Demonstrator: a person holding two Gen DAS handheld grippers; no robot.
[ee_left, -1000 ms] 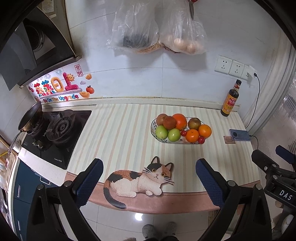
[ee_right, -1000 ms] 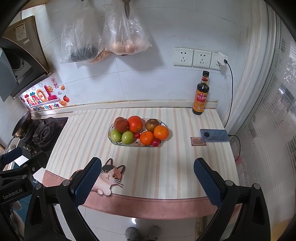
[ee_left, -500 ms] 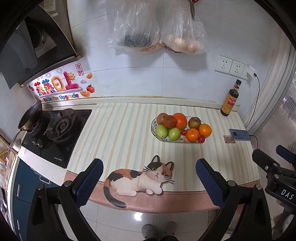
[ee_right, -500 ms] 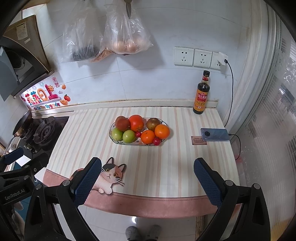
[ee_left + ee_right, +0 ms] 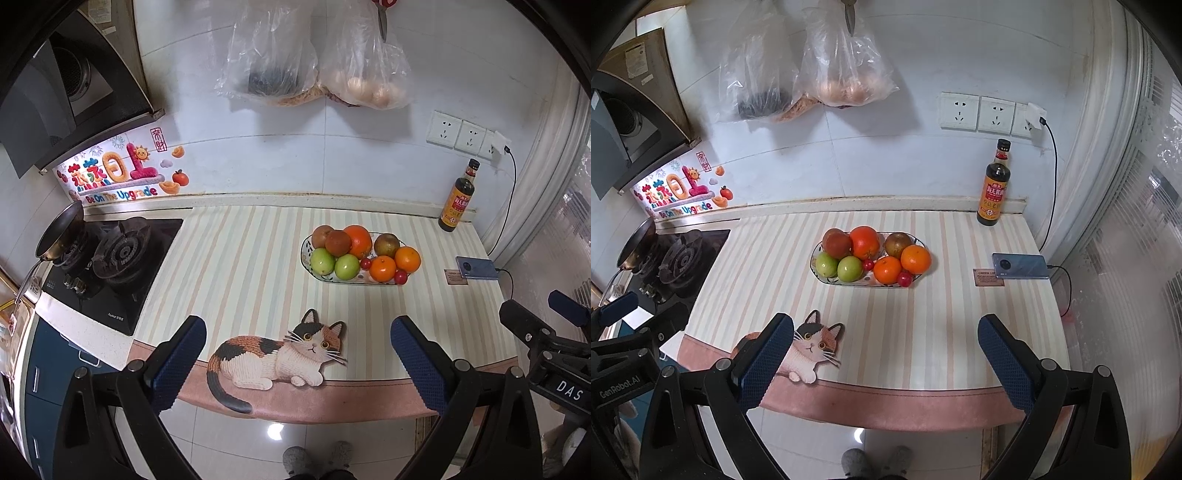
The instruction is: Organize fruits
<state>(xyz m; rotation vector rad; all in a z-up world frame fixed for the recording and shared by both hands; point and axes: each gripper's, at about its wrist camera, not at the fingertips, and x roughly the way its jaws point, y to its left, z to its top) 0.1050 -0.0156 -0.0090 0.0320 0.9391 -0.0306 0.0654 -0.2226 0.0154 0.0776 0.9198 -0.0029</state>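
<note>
An oval fruit dish point(image 5: 314, 274) point(image 5: 817, 275) stands on the striped counter, holding oranges point(image 5: 407, 259) point(image 5: 915, 259), two green fruits point(image 5: 322, 261) point(image 5: 849, 268), brown fruits point(image 5: 386, 244) point(image 5: 897, 244) and small red ones point(image 5: 400, 277) point(image 5: 904, 279). My left gripper point(image 5: 297, 354) is open and empty, held before the counter's front edge, well short of the dish. My right gripper point(image 5: 886, 350) is also open and empty, at the front edge. Each gripper shows at the edge of the other's view.
A cat-shaped mat point(image 5: 280, 356) point(image 5: 812, 345) lies at the front edge. A gas stove point(image 5: 110, 262) with a pan point(image 5: 59, 232) is on the left. A sauce bottle point(image 5: 993, 192), a charging phone point(image 5: 1021, 266) and a small card point(image 5: 988, 277) are on the right. Bags hang on the wall point(image 5: 846, 66).
Both views have shifted very slightly; the grippers drifted a little, still open and empty. The fruit has not moved.
</note>
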